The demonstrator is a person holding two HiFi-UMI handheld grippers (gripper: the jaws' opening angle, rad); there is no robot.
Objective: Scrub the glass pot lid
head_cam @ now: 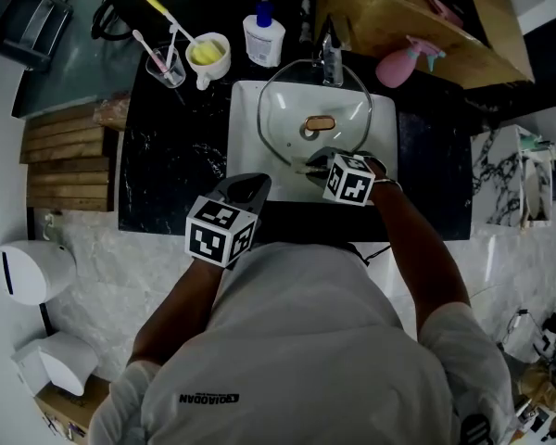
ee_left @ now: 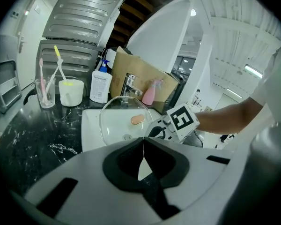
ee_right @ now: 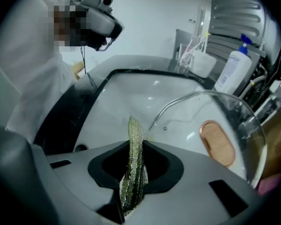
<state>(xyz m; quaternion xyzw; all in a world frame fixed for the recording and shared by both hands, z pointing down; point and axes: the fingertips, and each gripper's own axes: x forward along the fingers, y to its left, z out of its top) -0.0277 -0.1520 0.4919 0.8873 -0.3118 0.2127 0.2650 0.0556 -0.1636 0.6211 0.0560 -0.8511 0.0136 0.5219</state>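
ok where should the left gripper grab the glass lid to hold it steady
Probably the wooden knob at the centre of the glass lid, coming down from the near side with the left gripper: it stands proud, while the tilted rim is thin.

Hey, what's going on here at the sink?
A person stands at a white sink with a gripper in each hand. A glass pot lid with a wood-coloured knob lies in the basin. The right gripper is shut on a green mesh scrubbing cloth, held at the lid's near edge; I can't tell whether the cloth touches the glass. The left gripper is shut on nothing, off the lid, near the sink's front left corner.
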